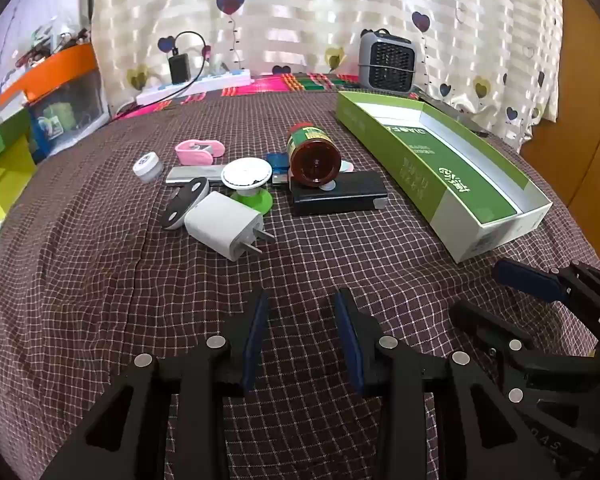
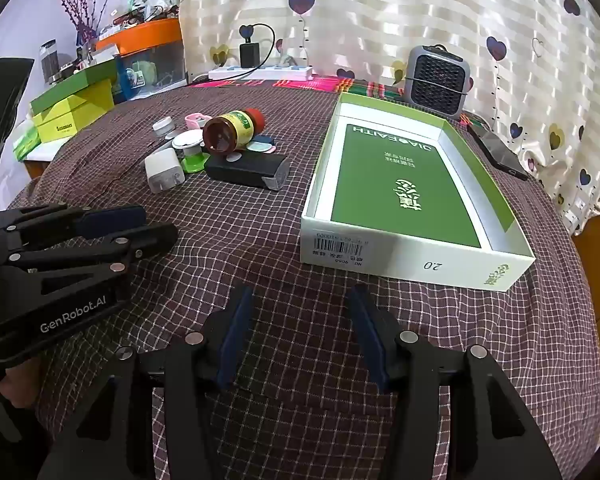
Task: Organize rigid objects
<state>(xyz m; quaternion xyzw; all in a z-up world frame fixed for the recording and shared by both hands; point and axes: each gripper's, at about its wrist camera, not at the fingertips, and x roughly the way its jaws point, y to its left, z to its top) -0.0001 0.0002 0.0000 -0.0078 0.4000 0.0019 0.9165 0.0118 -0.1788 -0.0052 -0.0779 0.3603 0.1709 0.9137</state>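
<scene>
A pile of small rigid objects lies on the checked cloth: a white plug charger, a brown bottle on its side, a black power bank, a white disc on a green base, a pink clip and a small white jar. An open green and white box lies to the right, holding none of them. My left gripper is open and empty, near of the pile. My right gripper is open and empty, near of the box.
A grey mini heater and a white power strip with a black adapter stand at the back by the curtain. Yellow-green boxes and an orange-lidded bin are at the left. A dark phone lies right of the box.
</scene>
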